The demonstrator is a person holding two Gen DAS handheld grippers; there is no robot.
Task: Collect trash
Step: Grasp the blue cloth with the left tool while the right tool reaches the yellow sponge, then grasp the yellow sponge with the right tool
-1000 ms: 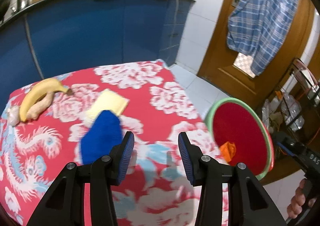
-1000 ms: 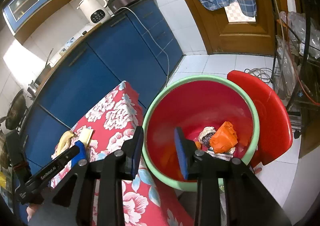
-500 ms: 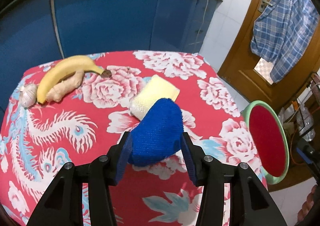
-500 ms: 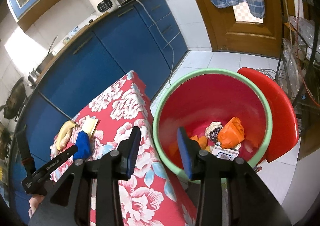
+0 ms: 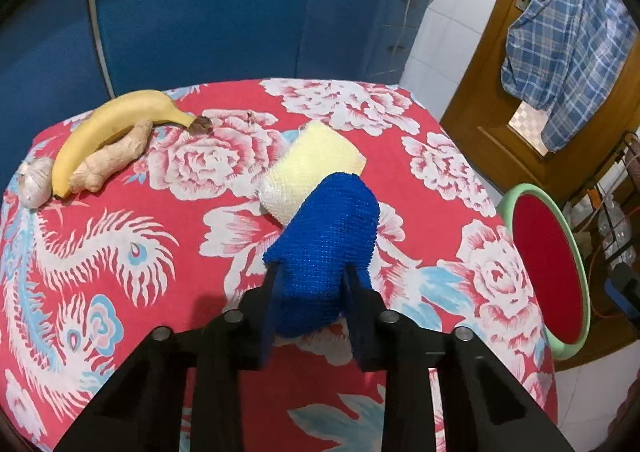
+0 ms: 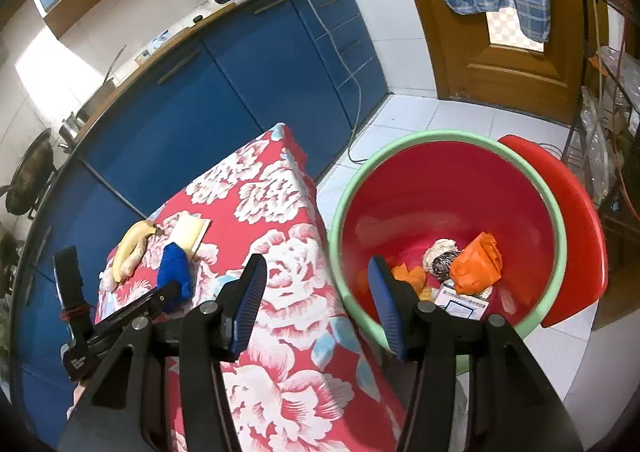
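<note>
On the red flowered tablecloth (image 5: 440, 172) lies a blue mesh sponge (image 5: 328, 236), its far end resting on a pale yellow sponge (image 5: 312, 164). My left gripper (image 5: 312, 272) is closing on the blue sponge's near end, and both pads dent it. The same sponge (image 6: 174, 268) shows in the right wrist view. My right gripper (image 6: 316, 268) hovers over the table's edge beside a red bin with a green rim (image 6: 440, 138). Its jaws are opening with nothing between them. The bin holds an orange bag (image 6: 476, 268) and other scraps.
A banana (image 5: 112, 120), a ginger root (image 5: 112, 160) and a garlic bulb (image 5: 36, 182) lie at the table's far left. Blue cabinets (image 5: 200, 12) stand behind the table. A red stool (image 6: 580, 236) sits behind the bin, near a wooden door (image 6: 500, 64).
My left gripper moved forward and down over the blue sponge and closed onto it. My right gripper's jaws widened and it shifted from over the bin toward the table edge.
</note>
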